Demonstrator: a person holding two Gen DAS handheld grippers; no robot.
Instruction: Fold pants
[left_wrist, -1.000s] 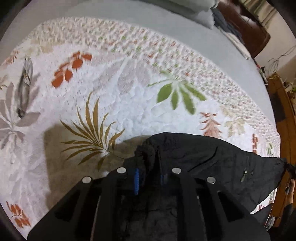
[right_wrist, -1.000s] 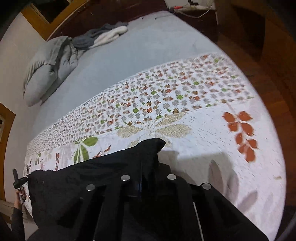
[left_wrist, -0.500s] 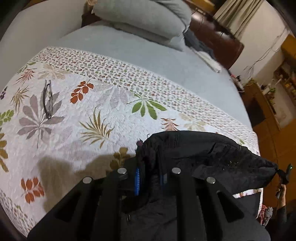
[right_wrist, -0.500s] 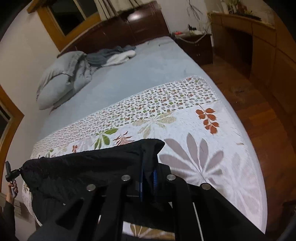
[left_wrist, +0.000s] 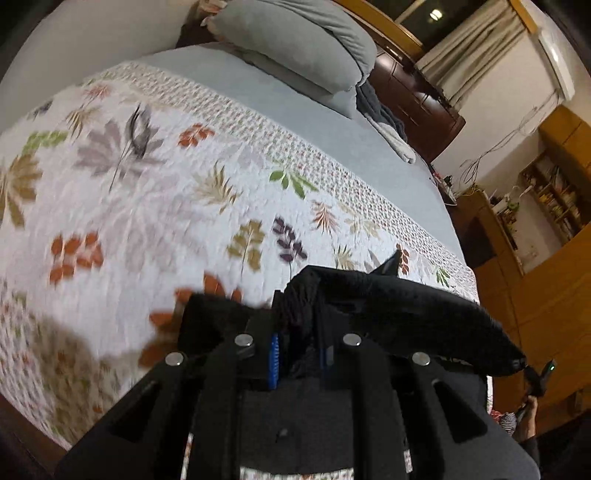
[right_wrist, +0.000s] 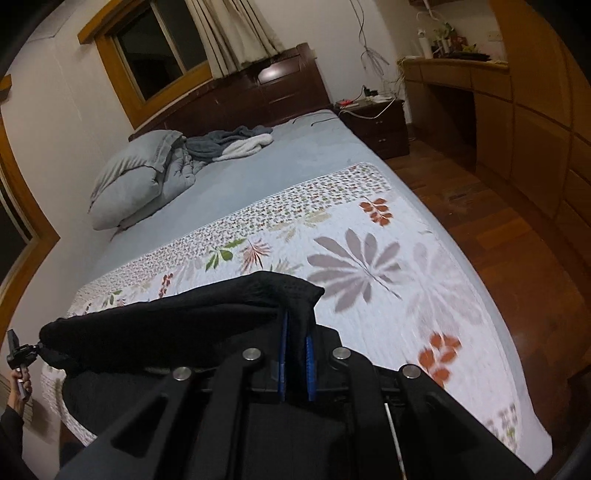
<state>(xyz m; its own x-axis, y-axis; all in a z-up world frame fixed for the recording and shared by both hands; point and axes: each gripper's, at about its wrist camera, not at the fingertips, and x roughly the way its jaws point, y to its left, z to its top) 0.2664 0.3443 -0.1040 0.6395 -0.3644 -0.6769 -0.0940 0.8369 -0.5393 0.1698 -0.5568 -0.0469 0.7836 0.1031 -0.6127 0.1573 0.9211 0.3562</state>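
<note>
We note a home bedroom: bed (right_wrist: 295, 162) with dark headboard (right_wrist: 258, 96), pillow (right_wrist: 133, 177), leaf-print quilt (right_wrist: 369, 258), curtained window (right_wrist: 159, 48), nightstand (right_wrist: 380, 125).

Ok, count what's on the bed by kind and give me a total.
Pillows: 1
Quilts: 1
Crumpled clothes: 1 heap
Pants, held above the quilt: 1
Total: 4
</note>
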